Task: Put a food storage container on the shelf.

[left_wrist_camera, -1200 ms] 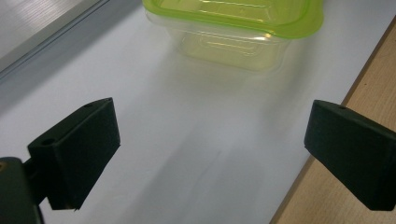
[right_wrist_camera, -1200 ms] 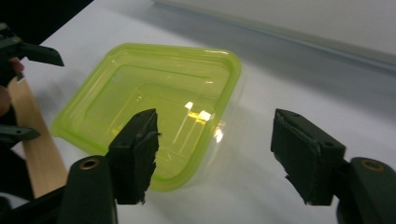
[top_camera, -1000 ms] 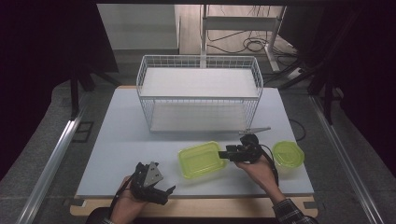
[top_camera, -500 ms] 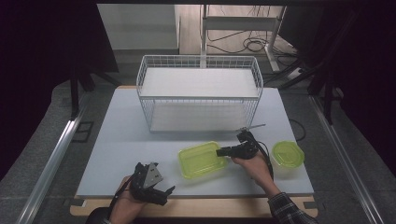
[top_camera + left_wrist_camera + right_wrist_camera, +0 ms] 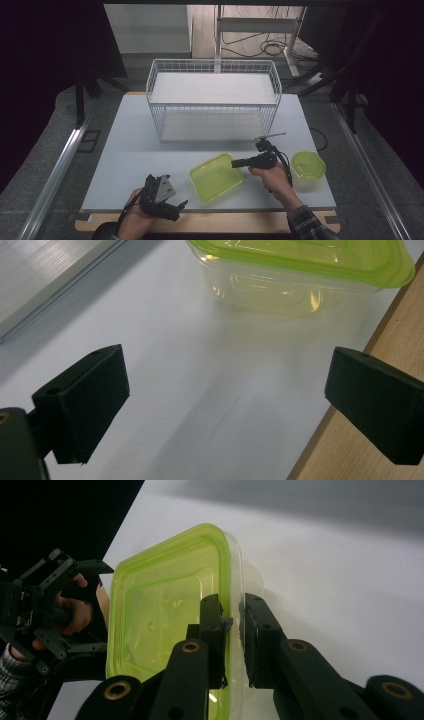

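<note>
Resting at the near edge of the pale grey tabletop (image 5: 125,150), the left tool (image 5: 161,196) lies idle in the person's left hand with its jaws wide apart and nothing between them; in the left gripper view it looks across bare surface toward the square, translucent yellow-green plastic container (image 5: 300,275) a little farther off. Beyond it, the right tool (image 5: 233,630) has just been closing its jaws onto that container (image 5: 216,175), one pad inside and one outside the right-hand rim, so the wall is now pinched between them. The step in hand appears to be securing a grip on the container where it sits, near the front middle of the tabletop. To the right stands a round green lidded plastic tub (image 5: 308,165), untouched. Farthest back is a white wire basket (image 5: 214,102), open-topped. The next move probably calls for a level lift, since a one-sided rim grip may let the container tilt or slip.
</note>
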